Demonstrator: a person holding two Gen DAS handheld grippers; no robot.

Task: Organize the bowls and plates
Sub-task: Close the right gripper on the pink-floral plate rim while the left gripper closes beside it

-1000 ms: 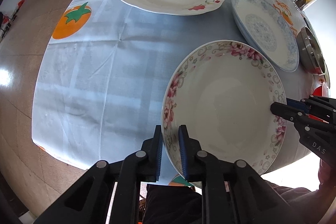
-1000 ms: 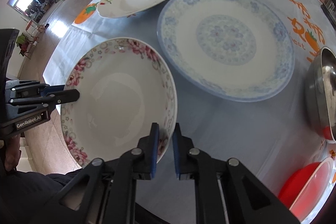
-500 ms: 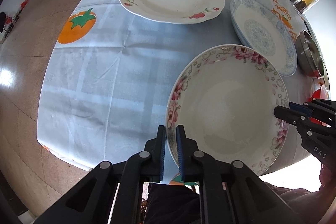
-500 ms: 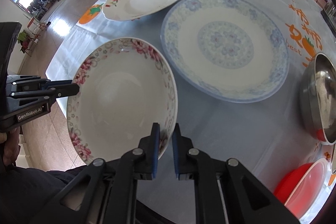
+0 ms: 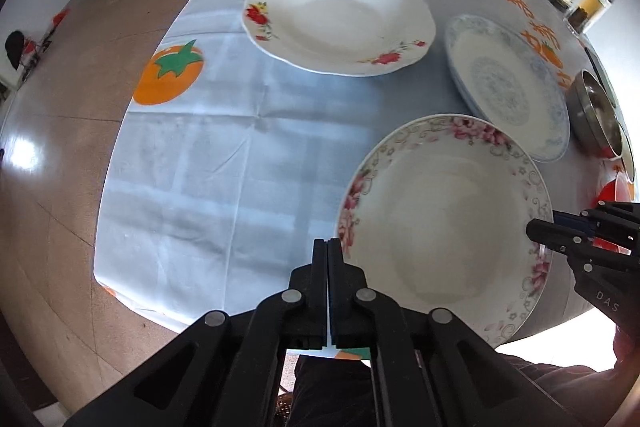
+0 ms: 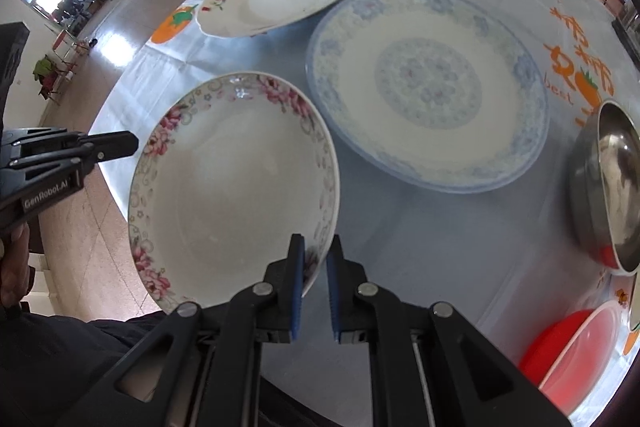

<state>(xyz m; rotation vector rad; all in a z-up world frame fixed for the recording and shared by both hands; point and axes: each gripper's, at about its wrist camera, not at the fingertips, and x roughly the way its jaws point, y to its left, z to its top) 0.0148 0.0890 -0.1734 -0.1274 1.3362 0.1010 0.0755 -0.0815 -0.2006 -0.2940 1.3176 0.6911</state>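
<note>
Plate [image 5: 440, 227] with pink flowers sits at the near edge of the worktop [image 5: 200, 147], its near side jutting out past that edge over the person's lap. The right claw [image 6: 316, 247] is clamped on its rim, which sits between the blue pads. The left claw [image 5: 327, 247] has just been closing and its jaws now meet with nothing between them; its tip is just beside the opposite rim, and I cannot tell whether it touches.

Just beyond the plate lies a blue plate [image 5: 504, 83], their rims nearly meeting. A red-flowered plate [image 5: 340, 23] lies farther back, its edge close to the blue plate's. A steel bowl [image 5: 596, 115] stands at the blue plate's outer side, with a red bowl [image 6: 568, 351] nearer the worktop's edge.

Bare cloth stretches wide on the left claw's side, from the plate out to the worktop's curved edge. The strip between the plate and the steel bowl is narrower.
</note>
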